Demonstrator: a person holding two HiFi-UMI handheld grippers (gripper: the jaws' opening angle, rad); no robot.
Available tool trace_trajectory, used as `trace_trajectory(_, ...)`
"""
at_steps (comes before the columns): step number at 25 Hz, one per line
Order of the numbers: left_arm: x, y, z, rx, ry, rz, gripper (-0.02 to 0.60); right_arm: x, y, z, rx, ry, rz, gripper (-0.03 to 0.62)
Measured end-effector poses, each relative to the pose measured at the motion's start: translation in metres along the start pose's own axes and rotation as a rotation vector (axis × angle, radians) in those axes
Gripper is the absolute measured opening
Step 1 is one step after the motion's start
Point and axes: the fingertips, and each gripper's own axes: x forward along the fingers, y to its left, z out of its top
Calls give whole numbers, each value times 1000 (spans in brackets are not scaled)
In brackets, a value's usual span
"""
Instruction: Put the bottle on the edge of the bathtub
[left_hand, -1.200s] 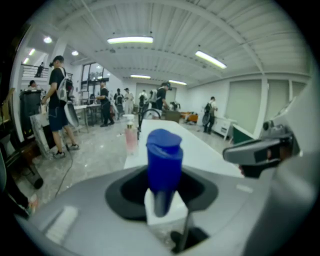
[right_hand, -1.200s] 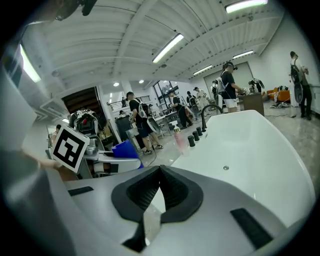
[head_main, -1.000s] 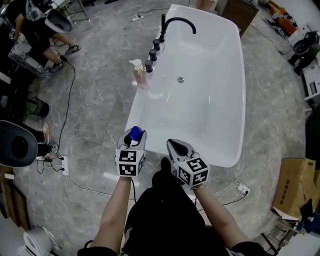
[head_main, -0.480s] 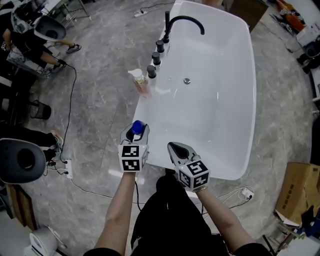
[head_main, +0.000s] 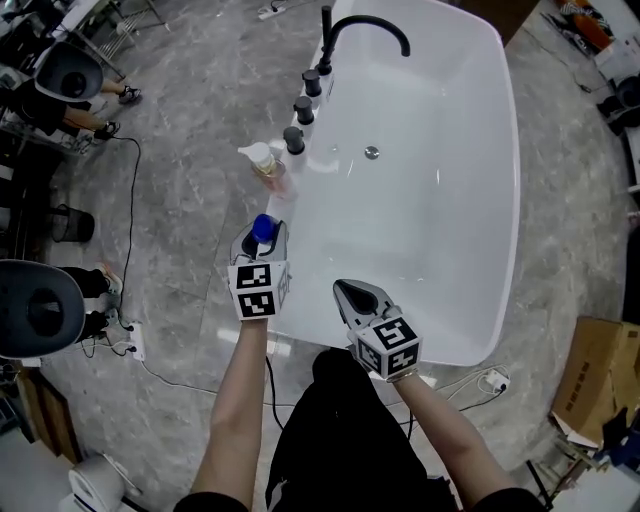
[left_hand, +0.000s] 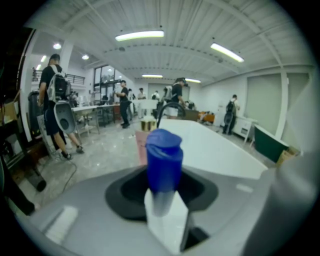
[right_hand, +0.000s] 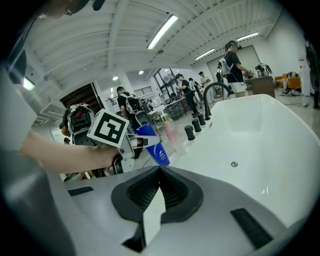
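Note:
My left gripper is shut on a blue bottle and holds it just over the left rim of the white bathtub. In the left gripper view the bottle stands upright between the jaws, with the tub's rim stretching ahead. From the right gripper view the bottle tilts in the left gripper beside the rim. My right gripper hovers over the tub's near end, jaws together and empty.
A pink pump bottle stands on the left rim ahead of the blue bottle. Beyond it are black knobs and a black faucet. Cables and a power strip lie on the floor at left. A cardboard box sits at right.
My left gripper has carried the blue bottle forward along the tub's left side, closer to the pump bottle. The right gripper has stayed near the tub's near end.

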Motion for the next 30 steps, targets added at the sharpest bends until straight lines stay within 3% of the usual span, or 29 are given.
trace_trajectory(14,53,26,-3,-37,-1,75,156,12,-30,-14,51,38,-10,2)
trace_trajectory(30,62,25,-8,-45,-5,77,163,11,-34,-15,73,41,-6,2)
